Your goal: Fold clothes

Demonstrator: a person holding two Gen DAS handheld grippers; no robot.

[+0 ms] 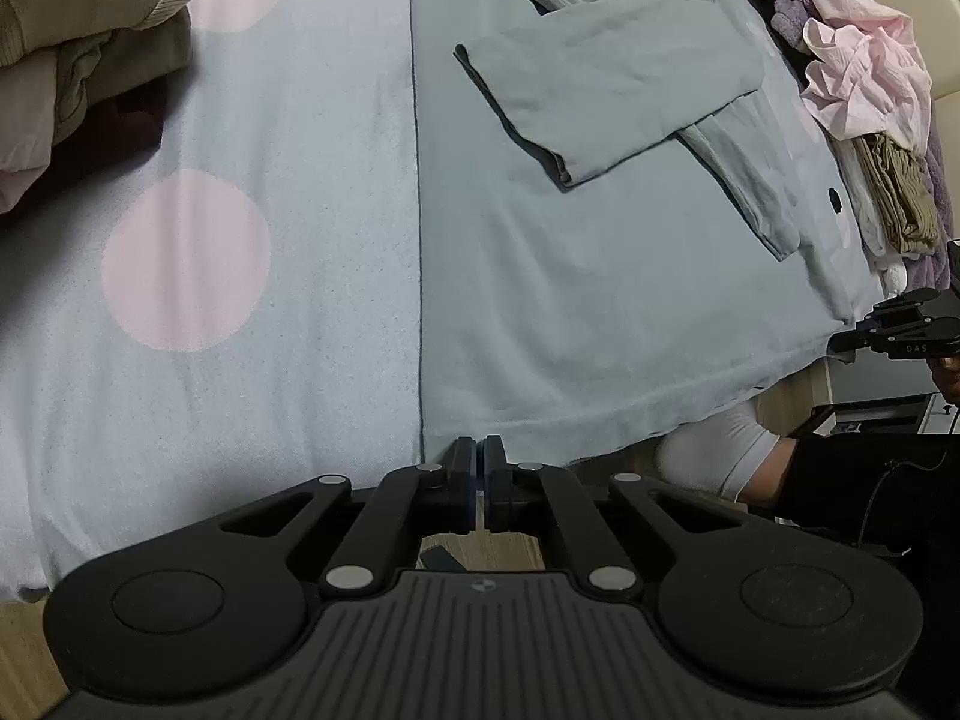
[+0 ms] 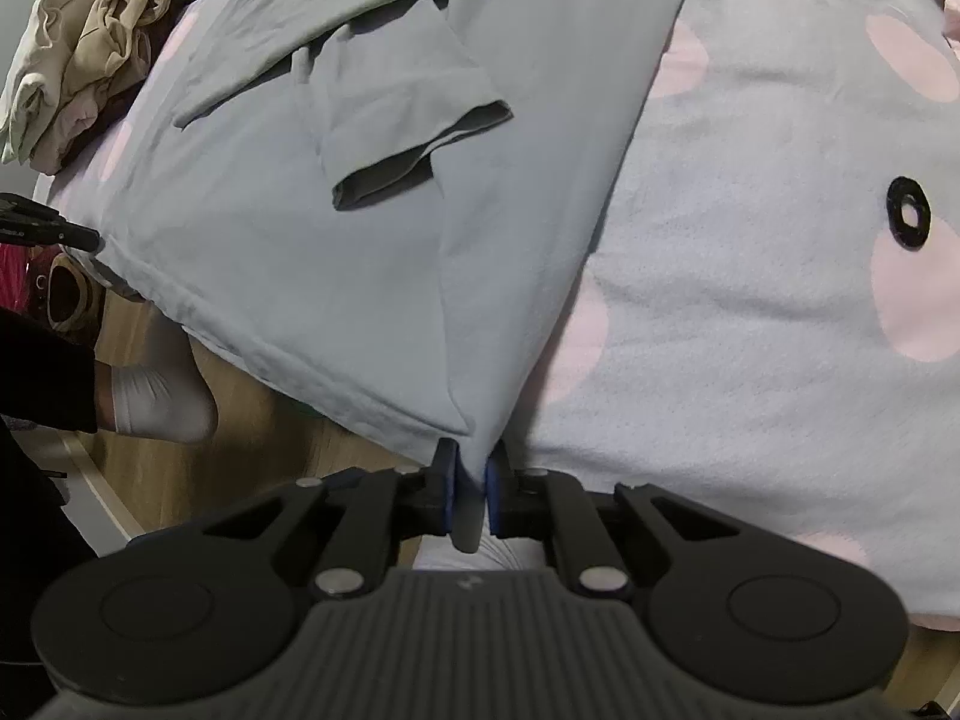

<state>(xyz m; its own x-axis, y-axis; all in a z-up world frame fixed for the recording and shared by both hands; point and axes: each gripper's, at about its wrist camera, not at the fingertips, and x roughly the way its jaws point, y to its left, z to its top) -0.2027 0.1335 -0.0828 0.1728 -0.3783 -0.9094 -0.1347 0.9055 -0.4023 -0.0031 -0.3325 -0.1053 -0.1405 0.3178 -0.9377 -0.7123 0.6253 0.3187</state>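
A light grey-blue long-sleeved shirt (image 1: 570, 300) lies flat on the bed, both sleeves (image 1: 606, 96) folded across its body. My left gripper (image 1: 478, 450) is shut on the hem's left corner at the bed's edge. In the right wrist view the same shirt (image 2: 336, 276) runs away from me. My right gripper (image 2: 470, 462) is shut on the other hem corner, with cloth pinched between its blue pads (image 2: 494, 480). Each gripper also appears in the other's view: the right gripper (image 1: 858, 330) and the left gripper (image 2: 84, 235), both at the hem.
The bedspread (image 1: 240, 360) is pale blue with pink dots. A beige clothes pile (image 1: 90, 30) sits at one side, pink and purple clothes (image 1: 864, 72) at the other. A black ring (image 2: 908, 221) lies on the bed. A person's white-socked foot (image 2: 162, 396) stands on the wooden floor (image 2: 252, 450).
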